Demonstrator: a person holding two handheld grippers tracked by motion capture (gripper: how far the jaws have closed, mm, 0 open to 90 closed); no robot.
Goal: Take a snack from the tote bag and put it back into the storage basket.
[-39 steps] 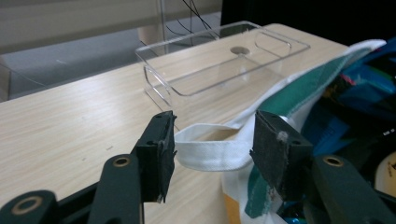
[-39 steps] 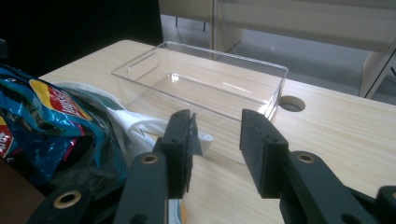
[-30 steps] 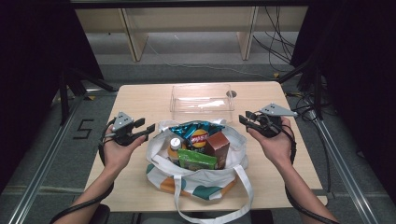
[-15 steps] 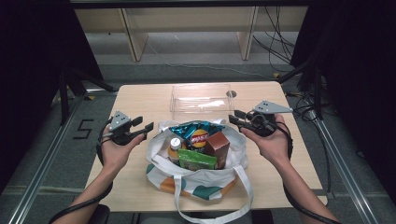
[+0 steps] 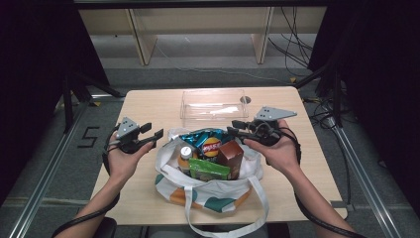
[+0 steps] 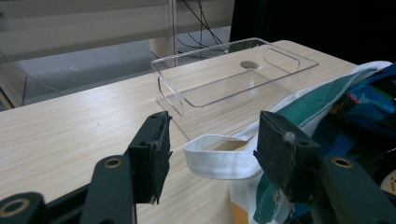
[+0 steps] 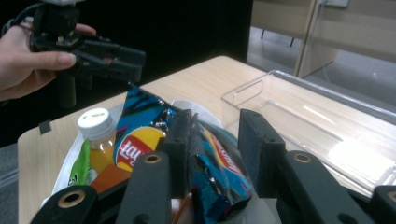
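Observation:
A white tote bag with green and orange patches lies open mid-table. It holds a blue chip bag, a white-capped bottle, a green packet and a brown box. My left gripper hovers at the bag's left rim. In the left gripper view it stands open, the white bag handle loose between the jaws and untouched. My right gripper hangs over the bag's right side. It is open, its jaws astride the chip bag without pressing it.
A clear plastic tray sits empty on the table's far half, just behind the bag. A round cable hole lies beside it. The wooden tabletop shows bare to the far left and far right. Floor cables run past the right edge.
My right gripper has moved left and slightly up, from beside the bag to over the chip bag. The left gripper has stayed by the bag's left rim.

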